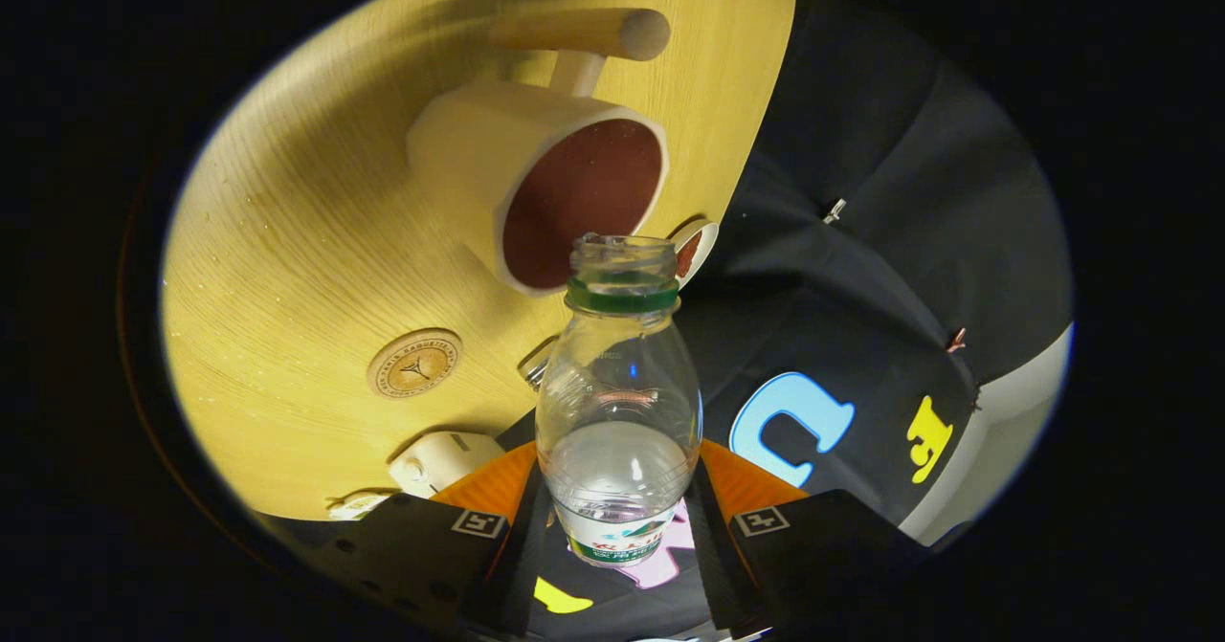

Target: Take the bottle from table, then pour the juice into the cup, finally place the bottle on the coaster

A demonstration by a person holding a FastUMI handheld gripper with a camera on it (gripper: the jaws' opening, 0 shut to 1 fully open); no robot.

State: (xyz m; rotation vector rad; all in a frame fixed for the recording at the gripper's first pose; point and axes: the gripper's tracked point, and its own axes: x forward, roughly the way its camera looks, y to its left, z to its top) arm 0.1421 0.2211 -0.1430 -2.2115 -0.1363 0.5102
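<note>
Two fingers of the gripper [617,527] are clamping the bottle [617,412] at lower centre, its long axis running straight ahead, open mouth pointing at the cup [536,183] just beyond; coaster [414,363] is lying centre-left.

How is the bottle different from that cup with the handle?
The bottle is clear plastic and narrow-necked; the cup is opaque, cream outside, reddish-brown inside, and wide-mouthed. The bottle is gripped between the tongs, off the table; the cup sits on it. Both are open-topped.
</note>
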